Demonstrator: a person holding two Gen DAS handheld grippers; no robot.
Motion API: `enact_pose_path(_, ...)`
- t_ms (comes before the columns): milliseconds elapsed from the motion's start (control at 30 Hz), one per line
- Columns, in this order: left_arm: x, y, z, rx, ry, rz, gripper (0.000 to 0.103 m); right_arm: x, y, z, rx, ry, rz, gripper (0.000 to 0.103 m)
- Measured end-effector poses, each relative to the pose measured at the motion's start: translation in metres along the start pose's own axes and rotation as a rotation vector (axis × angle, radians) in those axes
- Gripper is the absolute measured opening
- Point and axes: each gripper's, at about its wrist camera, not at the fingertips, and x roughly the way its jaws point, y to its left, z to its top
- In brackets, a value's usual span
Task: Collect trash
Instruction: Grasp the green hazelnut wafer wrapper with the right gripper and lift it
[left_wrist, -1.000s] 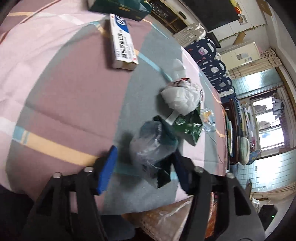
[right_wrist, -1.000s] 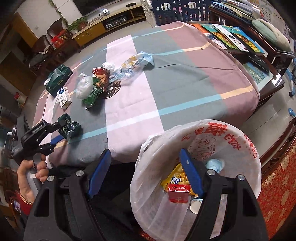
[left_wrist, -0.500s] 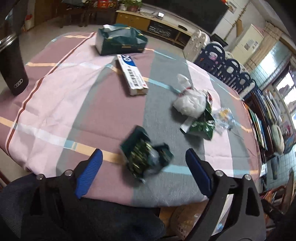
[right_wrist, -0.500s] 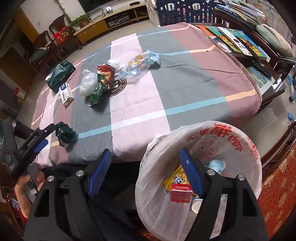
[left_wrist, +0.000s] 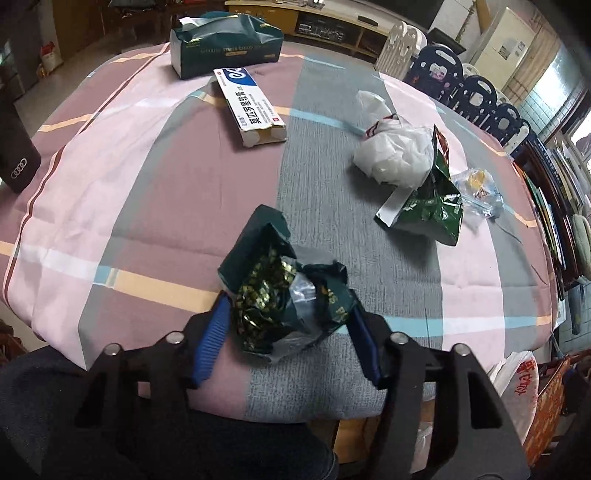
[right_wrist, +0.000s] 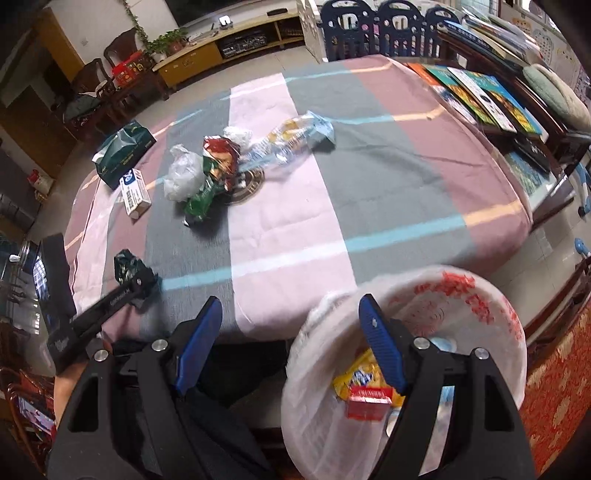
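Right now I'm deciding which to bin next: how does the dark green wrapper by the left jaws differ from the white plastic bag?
The dark green wrapper is foil-like, torn open, gold-printed; the white plastic bag is plain, translucent and balled up. The wrapper lies between the left gripper's jaws at the table's near edge; the bag sits farther in, touching a green snack packet. Both are crumpled, on the cloth.

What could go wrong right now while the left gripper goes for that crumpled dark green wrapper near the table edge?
The crumpled dark green wrapper sits between the left gripper's open fingers, so a shallow pinch may catch only loose foil and slip. It lies close to the table edge, so a nudge could drop it short of the trash bag.
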Motion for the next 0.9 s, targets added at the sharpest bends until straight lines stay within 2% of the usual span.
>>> enact_pose_path(233, -0.028, 0.024, -0.007, -0.132, -0.131, -0.002, 0.057, 0.059, 0.04, 0.052, 0.023, -0.041, 0.147, 0.075)
enact_pose_path(300, -0.031, 0.026, -0.009, -0.142, -0.145, -0.004, 0.057, 0.086, 0.056, 0.068, 0.036, -0.029, 0.19, 0.075)
enact_pose_path(367, -0.029, 0.027, -0.008, -0.145, -0.136, -0.006, 0.057, 0.113, 0.065, 0.078, 0.073, 0.02, 0.207, 0.075)
enact_pose_path(467, -0.027, 0.026, -0.008, -0.141, -0.129, -0.002, 0.057, 0.149, 0.075, 0.083, 0.105, 0.094, 0.163, 0.075)
enact_pose_path(500, -0.027, 0.025, -0.008, -0.137, -0.129, 0.002, 0.057, 0.156, 0.079, 0.082, 0.091, 0.107, 0.151, 0.07)
enact_pose_path(567, -0.026, 0.024, -0.008, -0.129, -0.128, 0.007, 0.057, 0.163, 0.084, 0.078, 0.035, 0.132, 0.13, 0.027)
enact_pose_path(600, -0.026, 0.023, -0.008, -0.123, -0.128, 0.009, 0.057, 0.162, 0.086, 0.076, 0.003, 0.141, 0.121, 0.027)
enact_pose_path(700, -0.025, 0.021, -0.008, -0.115, -0.124, 0.014, 0.056, 0.141, 0.084, 0.065, -0.085, 0.096, 0.076, 0.02)
enact_pose_path(800, -0.025, 0.021, -0.007, -0.117, -0.125, 0.014, 0.056, 0.114, 0.076, 0.048, -0.198, 0.054, -0.035, 0.02)
enact_pose_path(900, -0.025, 0.02, -0.008, -0.11, -0.127, 0.015, 0.056, 0.1, 0.066, 0.028, -0.301, 0.09, -0.157, 0.02)
